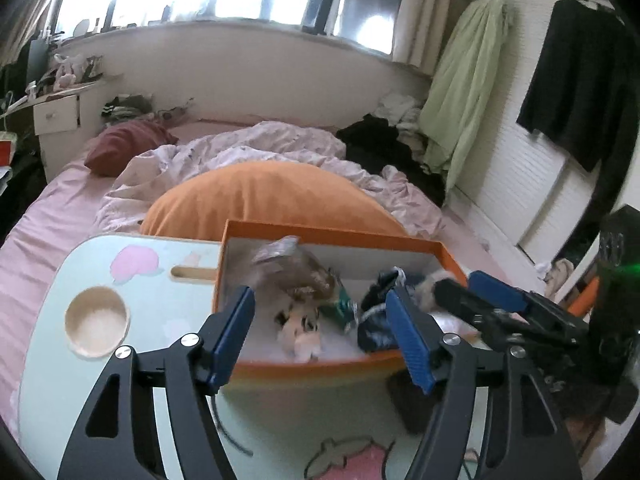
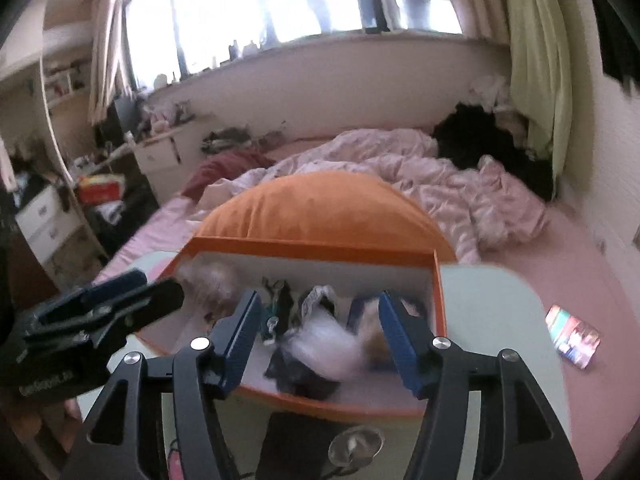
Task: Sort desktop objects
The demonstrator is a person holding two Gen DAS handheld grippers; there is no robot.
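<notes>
An orange box (image 1: 320, 232) with a white inside stands on the pale green lap table (image 1: 180, 312); it also shows in the right wrist view (image 2: 312, 246). It holds a clear plastic bag (image 1: 288, 264), a small cat-print plush (image 1: 300, 328), a teal item (image 1: 340, 308) and dark cloth (image 1: 376, 328). My left gripper (image 1: 320, 328) is open above the box's near side, empty. My right gripper (image 2: 316, 332) is open over the box's right part, with a blurred white furry item (image 2: 328, 344) between its fingers, apart from both pads.
An orange pillow (image 1: 264, 196) lies behind the box on the pink bed. The table has a round cup hollow (image 1: 97, 320) at left. A dark flat item (image 2: 296, 444) and a metal round thing (image 2: 354, 446) lie before the box. A colourful packet (image 2: 572, 336) lies on the bed.
</notes>
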